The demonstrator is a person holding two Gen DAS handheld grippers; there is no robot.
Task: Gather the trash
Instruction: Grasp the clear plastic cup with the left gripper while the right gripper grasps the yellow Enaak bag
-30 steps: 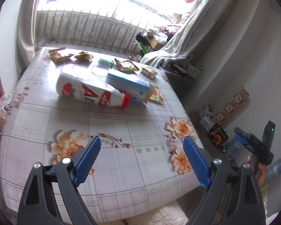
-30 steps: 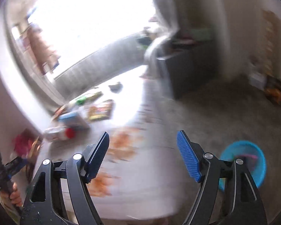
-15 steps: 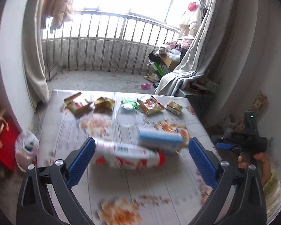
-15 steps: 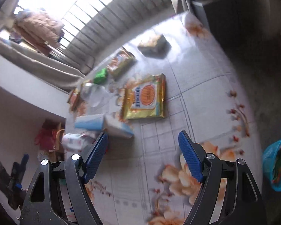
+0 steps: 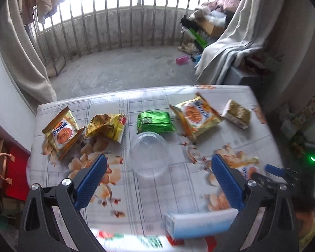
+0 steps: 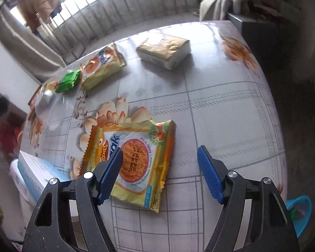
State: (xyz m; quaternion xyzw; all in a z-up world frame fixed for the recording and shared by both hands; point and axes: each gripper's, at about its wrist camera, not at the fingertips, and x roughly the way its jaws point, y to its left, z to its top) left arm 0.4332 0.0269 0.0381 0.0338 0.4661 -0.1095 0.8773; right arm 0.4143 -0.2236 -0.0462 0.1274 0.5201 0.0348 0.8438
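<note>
My right gripper (image 6: pixel 159 174) hangs spread wide over the noodle packet (image 6: pixel 134 163) lying flat on the table (image 6: pixel 231 109); pads may skate off it; my left gripper (image 5: pixel 157 180), also agape, probably targets the clear cup (image 5: pixel 150 154).

Glossy foil noodle packet (image 6: pixel 134 163) on smooth, shiny plastic tablecloth (image 6: pixel 224 109)

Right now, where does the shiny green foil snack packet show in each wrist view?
Left wrist: shiny green foil snack packet sits centre frame, just beyond the clear plastic lid.
Right wrist: it lies far left, upper half.
Shared landmark: the yellow noodle packet right beside it.
</note>
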